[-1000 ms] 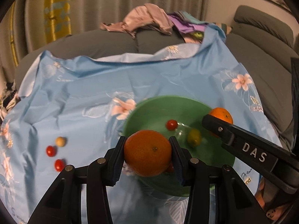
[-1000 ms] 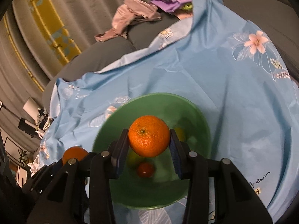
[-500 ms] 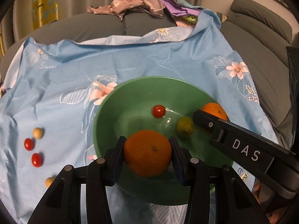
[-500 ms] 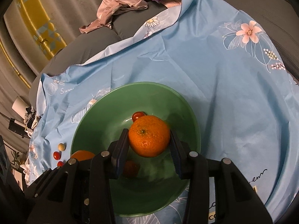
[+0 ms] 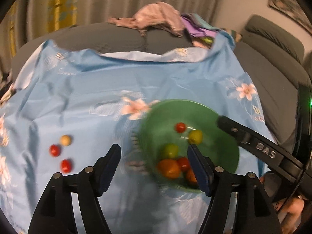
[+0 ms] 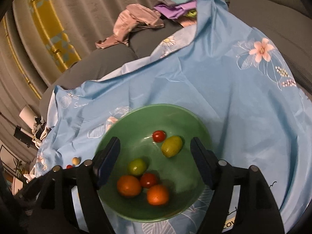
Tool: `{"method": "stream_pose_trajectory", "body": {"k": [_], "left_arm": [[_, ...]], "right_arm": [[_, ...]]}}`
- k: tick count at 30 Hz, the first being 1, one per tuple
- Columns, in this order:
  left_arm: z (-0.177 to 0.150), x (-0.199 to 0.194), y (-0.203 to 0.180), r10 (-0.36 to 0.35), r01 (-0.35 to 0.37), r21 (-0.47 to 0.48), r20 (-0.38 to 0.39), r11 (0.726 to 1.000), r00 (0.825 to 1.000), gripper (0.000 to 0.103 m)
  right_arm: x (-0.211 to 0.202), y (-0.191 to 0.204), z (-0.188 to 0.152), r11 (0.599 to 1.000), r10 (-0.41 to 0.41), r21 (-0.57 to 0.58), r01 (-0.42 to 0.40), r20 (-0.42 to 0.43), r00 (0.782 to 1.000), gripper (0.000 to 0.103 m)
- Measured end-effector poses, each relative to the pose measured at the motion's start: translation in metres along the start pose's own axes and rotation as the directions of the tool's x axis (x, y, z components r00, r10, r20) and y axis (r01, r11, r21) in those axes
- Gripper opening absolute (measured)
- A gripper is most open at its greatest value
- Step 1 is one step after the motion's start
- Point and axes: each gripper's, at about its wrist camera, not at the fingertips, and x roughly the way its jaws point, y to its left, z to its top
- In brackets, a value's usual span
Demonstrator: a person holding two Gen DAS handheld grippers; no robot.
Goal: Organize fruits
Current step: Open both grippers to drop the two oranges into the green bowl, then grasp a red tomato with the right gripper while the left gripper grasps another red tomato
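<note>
A green bowl [image 6: 187, 117] sits on the blue floral cloth [image 6: 243, 101]. It holds two oranges [image 6: 157, 195], two red tomatoes [image 6: 159, 136] and two yellow-green fruits [image 6: 172, 146]. My right gripper [image 6: 156, 159] is open and empty above the bowl. My left gripper [image 5: 154, 165] is open and empty at the bowl's [image 5: 224, 117] left rim. Two red tomatoes [image 5: 55, 150] and a small tan fruit [image 5: 65, 140] lie loose on the cloth [image 5: 87, 97] to the left. The right gripper's arm [image 5: 259, 150] crosses the left wrist view at the right.
A grey sofa [image 5: 120, 37] wraps around the back and right, with a pile of clothes [image 5: 156, 19] on its back. Curtains hang behind. The cloth's far edge is folded up against the sofa.
Both grippers have opened and let go of their oranges, which now lie in the bowl. The left gripper has shifted left, away from the bowl's middle.
</note>
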Motion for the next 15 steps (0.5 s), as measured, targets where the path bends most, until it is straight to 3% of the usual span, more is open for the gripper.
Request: {"method": "stream_pose_trajectory", "body": {"k": [4,9,15], "left_arm": [[0.004,-0.017,0.048,0.057,-0.058,-0.091,-0.006,0.994,0.998,0.073],[0.005,-0.035,0.125,0.138,-0.138,-0.261,-0.017,0.955,0.990,0.078],[-0.001,-0.018,0.176,0.181,-0.193,-0.309,-0.067,0.931,0.981,0.078]], "right_arm": [[-0.004,0.020,-0.002,0.998,0.042,-0.048,-0.041,0.009,0.999,0.076],[-0.004,0.060,-0.013,0.982,0.120,-0.145,-0.121,-0.015,0.993,0.076],[0.004,0.119,-0.039,0.924,0.231,-0.289,-0.252,-0.106,0.967,0.076]]}}
